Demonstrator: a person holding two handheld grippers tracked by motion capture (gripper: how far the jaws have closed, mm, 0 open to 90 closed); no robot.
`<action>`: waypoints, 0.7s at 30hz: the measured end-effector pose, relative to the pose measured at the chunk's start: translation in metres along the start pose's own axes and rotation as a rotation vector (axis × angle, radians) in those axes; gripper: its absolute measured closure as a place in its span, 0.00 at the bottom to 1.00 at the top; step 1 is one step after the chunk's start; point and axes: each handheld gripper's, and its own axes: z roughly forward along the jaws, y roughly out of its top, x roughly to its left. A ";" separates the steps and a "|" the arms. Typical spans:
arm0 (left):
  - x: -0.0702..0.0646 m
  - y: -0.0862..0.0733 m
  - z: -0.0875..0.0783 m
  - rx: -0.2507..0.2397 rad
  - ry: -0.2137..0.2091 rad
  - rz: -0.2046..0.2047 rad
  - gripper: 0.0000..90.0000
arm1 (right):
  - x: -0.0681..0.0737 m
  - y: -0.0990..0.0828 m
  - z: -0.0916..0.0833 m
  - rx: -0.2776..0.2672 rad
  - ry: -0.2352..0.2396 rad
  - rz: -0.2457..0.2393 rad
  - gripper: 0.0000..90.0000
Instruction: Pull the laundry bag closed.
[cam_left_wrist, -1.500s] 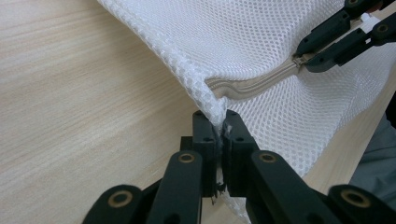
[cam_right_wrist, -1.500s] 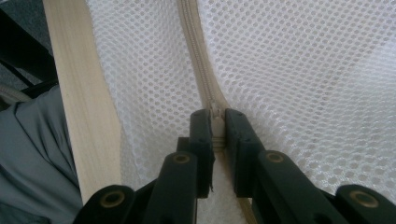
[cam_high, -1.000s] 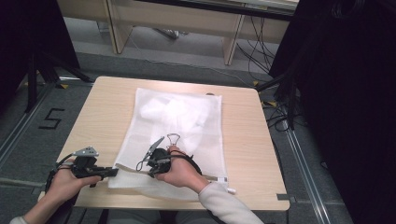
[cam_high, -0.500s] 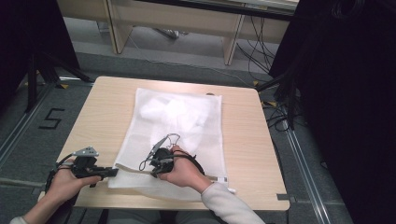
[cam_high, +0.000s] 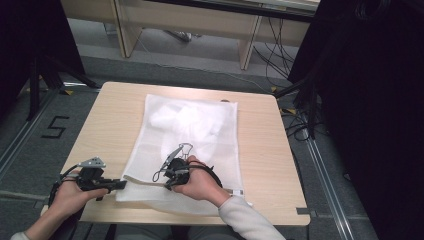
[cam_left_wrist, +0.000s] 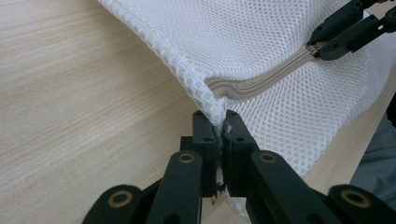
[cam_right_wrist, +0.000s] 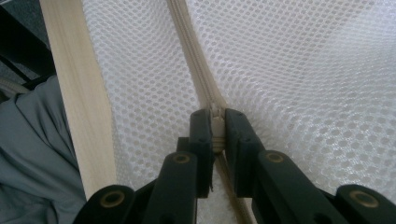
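Here the left gripper (cam_high: 117, 184) is pinched shut on the corner (cam_left_wrist: 215, 108) of a white mesh laundry bag (cam_high: 200, 130), which lies flat on the wooden table (cam_high: 110, 115) with its near edge hanging slightly over the person's side. To the right, the right gripper (cam_high: 170, 176) is clamped on the zipper pull (cam_right_wrist: 215, 125), on the zipper track (cam_right_wrist: 187, 56) running along that near edge. The risk, I think, is that the small pull slips out of the narrow jaws, or the thin mesh tugs free of the left grip and bunches, jamming the slider, if the two hands pull unevenly.
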 end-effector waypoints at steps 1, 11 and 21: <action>0.000 0.000 0.000 0.000 0.001 0.000 0.95 | 0.000 0.000 0.000 -0.002 -0.003 -0.002 0.92; 0.000 0.000 0.000 -0.001 0.001 -0.002 0.95 | -0.002 -0.004 -0.004 -0.007 0.002 0.020 0.92; 0.001 0.000 -0.001 0.021 -0.001 0.003 0.95 | -0.006 -0.007 -0.007 -0.010 0.007 0.023 0.92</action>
